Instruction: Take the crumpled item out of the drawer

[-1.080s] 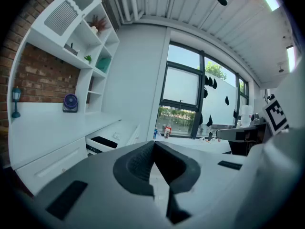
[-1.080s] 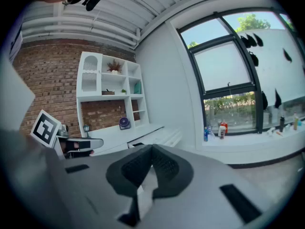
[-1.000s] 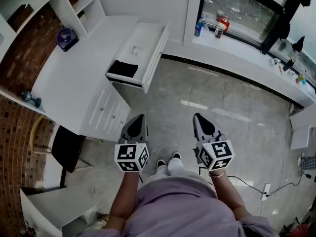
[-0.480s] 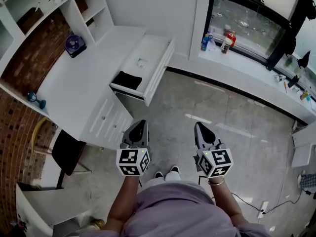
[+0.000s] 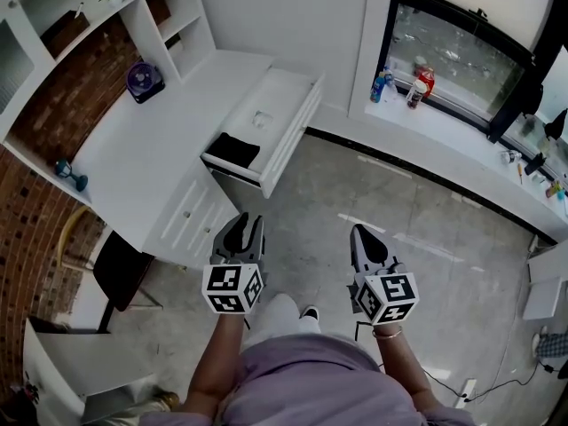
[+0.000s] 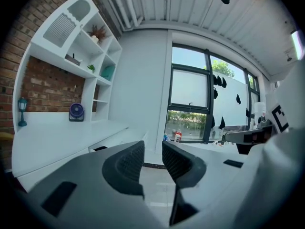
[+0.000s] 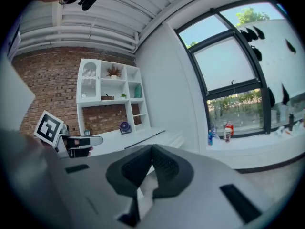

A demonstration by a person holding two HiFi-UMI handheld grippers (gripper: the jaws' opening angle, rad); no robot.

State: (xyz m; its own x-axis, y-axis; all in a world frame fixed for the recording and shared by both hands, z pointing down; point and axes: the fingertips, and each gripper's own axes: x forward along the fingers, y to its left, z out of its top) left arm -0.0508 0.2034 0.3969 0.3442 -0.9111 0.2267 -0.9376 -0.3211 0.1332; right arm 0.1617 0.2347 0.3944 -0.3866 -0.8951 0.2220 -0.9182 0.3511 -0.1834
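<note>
While the person stands on the grey floor (image 5: 417, 211) a little way back from the white desk (image 5: 133, 158), both tongs are held out low in front of the body, well apart from the furniture. The left gripper (image 6: 152, 150) has its jaws opening, with a clear gap between the ribbed pads and nothing in it. The right gripper (image 7: 151, 150) has its jaws together, tips touching, and holds nothing.

The drawer (image 5: 288, 127) stands pulled out from the desk's end. The crumpled item (image 5: 260, 119), a small pale lump, lies in the drawer's farther half, and neither gripper touches it. A flat black thing (image 5: 232, 150) lies in the drawer's nearer end, apart from the lump.

A purple fan (image 5: 144, 80) sits on the desk by the shelves (image 5: 177, 16), and a few bottles (image 5: 417, 82) stand on the window sill (image 5: 461, 127). A black chair (image 5: 120, 269) is tucked beside the desk, left of the left gripper.
</note>
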